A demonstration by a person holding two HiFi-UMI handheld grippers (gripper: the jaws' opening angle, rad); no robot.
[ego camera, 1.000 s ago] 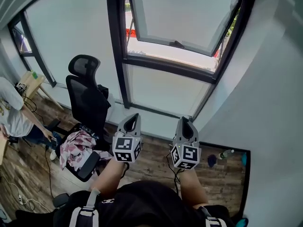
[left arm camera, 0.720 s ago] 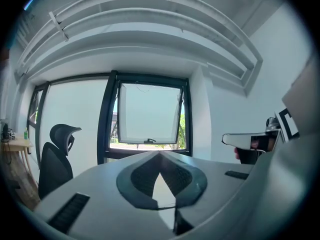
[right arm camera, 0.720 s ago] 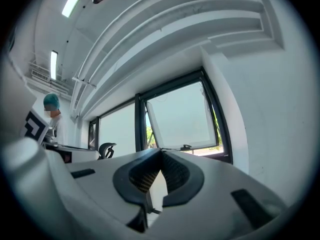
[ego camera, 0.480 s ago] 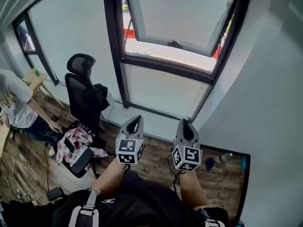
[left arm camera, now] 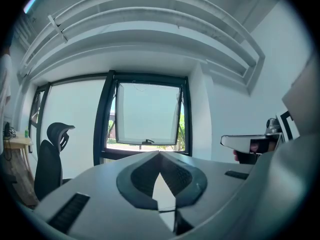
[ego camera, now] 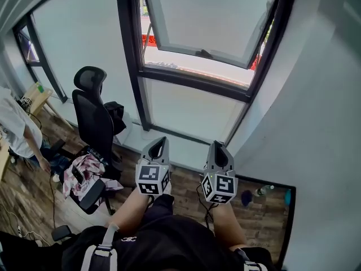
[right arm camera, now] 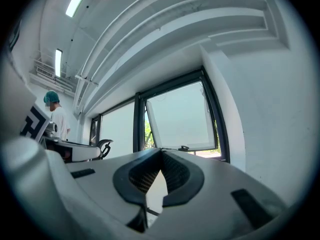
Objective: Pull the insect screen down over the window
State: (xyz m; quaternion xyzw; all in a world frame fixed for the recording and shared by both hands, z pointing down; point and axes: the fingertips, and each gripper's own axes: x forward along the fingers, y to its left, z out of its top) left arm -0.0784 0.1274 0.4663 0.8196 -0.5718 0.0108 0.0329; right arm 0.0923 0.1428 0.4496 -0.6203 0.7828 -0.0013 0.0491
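Looks like step one: getting to the black-framed glass window [ego camera: 208, 21], far ahead of and above the fingertips. Holds the grey plastic left gripper [ego camera: 160, 142] and right gripper [ego camera: 216, 145] shut on nothing. No insect screen in sight; likely rolled up top. Next: step close, reach high, grab its pull.

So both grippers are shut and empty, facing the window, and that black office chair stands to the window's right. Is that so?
Not quite: the head view shows the black office chair left of the window. The left gripper and right gripper are indeed shut and empty.
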